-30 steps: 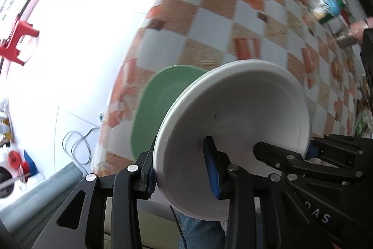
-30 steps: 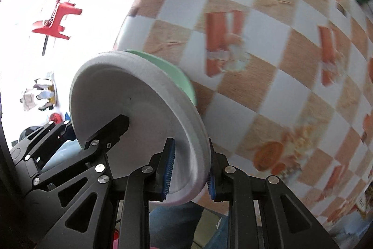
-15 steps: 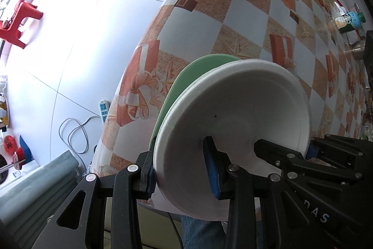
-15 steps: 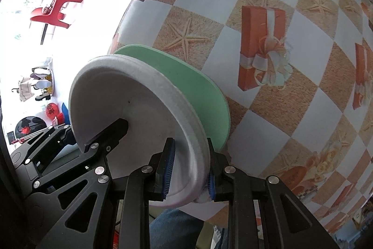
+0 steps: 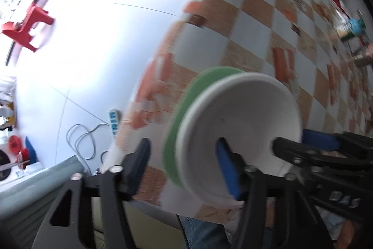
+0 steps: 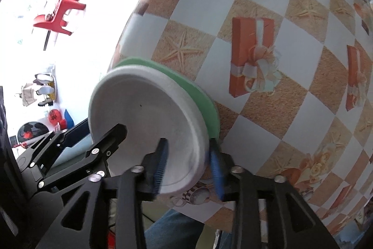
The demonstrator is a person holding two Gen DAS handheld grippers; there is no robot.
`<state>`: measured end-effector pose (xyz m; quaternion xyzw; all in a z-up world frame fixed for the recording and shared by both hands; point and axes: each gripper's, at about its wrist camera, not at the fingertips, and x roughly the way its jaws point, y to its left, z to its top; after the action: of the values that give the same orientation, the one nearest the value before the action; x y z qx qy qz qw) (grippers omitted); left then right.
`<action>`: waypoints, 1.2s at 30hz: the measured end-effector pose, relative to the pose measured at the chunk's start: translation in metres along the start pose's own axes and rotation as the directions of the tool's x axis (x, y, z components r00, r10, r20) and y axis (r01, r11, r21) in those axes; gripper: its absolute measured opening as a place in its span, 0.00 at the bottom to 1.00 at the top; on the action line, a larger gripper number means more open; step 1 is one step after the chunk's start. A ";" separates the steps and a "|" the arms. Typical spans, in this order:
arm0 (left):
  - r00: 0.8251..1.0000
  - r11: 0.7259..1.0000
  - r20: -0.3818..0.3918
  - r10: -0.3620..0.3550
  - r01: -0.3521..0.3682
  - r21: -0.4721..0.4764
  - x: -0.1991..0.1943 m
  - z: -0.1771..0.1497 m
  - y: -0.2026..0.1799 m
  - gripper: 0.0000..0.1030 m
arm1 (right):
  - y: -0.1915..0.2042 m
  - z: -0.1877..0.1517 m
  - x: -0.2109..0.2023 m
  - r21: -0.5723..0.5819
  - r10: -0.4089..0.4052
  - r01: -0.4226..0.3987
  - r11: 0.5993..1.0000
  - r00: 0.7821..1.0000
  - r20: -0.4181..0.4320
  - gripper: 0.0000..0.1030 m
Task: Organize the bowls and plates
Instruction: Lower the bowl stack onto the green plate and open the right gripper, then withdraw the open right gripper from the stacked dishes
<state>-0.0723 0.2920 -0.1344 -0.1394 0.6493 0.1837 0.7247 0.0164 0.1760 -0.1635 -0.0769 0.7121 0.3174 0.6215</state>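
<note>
Checkered worktop [image 6: 268, 109] under white bowl [image 6: 144, 130] on green plate [image 6: 200, 95]. Left gripper [image 5: 186, 167] and right gripper [image 6: 188, 169] fingers just spread, released, straddling rim.

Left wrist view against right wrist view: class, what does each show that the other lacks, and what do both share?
Only the left: a power strip with a cable on the floor.
Only the right: a starfish print on the tablecloth.
Both: the white plate on the green plate, a red stool, and each tool, jaws just opened, straddling the plates' rims.
</note>
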 end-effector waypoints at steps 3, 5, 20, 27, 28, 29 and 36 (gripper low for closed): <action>1.000 1.000 0.025 -0.003 0.004 -0.030 -0.007 0.000 0.011 0.82 | -0.007 -0.002 -0.010 0.017 0.027 -0.027 0.999 0.999 0.027 0.81; 0.999 0.999 0.022 0.027 -0.027 -0.020 -0.010 0.000 0.012 0.86 | -0.010 -0.005 -0.017 0.020 0.031 -0.032 0.999 0.999 0.043 0.88; 0.978 0.977 0.038 0.206 -0.208 0.051 -0.018 -0.005 -0.006 1.00 | 0.000 -0.018 -0.050 -0.021 -0.079 0.084 0.996 0.979 0.190 0.98; 0.989 0.986 0.062 0.133 -0.139 0.093 -0.031 -0.012 -0.017 1.00 | -0.005 -0.022 -0.055 -0.006 -0.097 0.099 0.995 0.979 0.177 0.98; 0.990 0.987 0.057 0.127 -0.132 0.096 -0.031 -0.014 -0.018 1.00 | -0.006 -0.022 -0.056 -0.003 -0.097 0.099 0.995 0.980 0.175 0.98; 0.991 0.987 0.052 0.122 -0.127 0.096 -0.031 -0.015 -0.019 1.00 | -0.006 -0.022 -0.056 -0.003 -0.099 0.101 0.995 0.980 0.171 0.98; 0.988 0.982 0.057 0.140 -0.146 0.121 -0.037 -0.020 -0.028 1.00 | -0.006 -0.024 -0.062 -0.009 -0.095 0.098 0.995 0.981 0.170 0.98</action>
<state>-0.0811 0.2550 -0.1012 -0.0422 0.6503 0.1978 0.7323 0.0122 0.1406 -0.1072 -0.0892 0.6492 0.2985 0.6939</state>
